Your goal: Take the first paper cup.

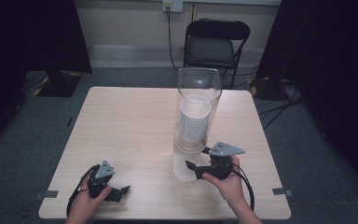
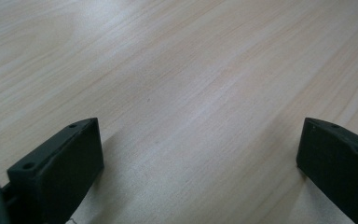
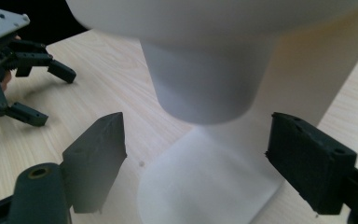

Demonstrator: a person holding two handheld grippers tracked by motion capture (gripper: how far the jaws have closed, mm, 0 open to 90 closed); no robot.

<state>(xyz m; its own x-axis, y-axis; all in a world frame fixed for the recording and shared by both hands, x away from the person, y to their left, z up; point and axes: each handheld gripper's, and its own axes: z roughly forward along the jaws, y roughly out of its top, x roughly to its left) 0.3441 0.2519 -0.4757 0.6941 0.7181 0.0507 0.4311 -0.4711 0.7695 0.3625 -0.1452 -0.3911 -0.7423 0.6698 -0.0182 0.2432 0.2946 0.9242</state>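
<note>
The right gripper (image 3: 193, 154), jaws parted around the lowest cup (image 3: 205, 79) without pinching it (left gripper (image 2: 196, 163) released), could drag out several nested cups if it squeezes too high.

Clear upright tube (image 1: 197, 122) w/ white cup stack (image 1: 194, 119) inside, right-centre of table

left tongs (image 1: 121, 191) low and level, jaws wide, right tongs (image 1: 193, 168) raised, jaws apart, pointing left
</note>
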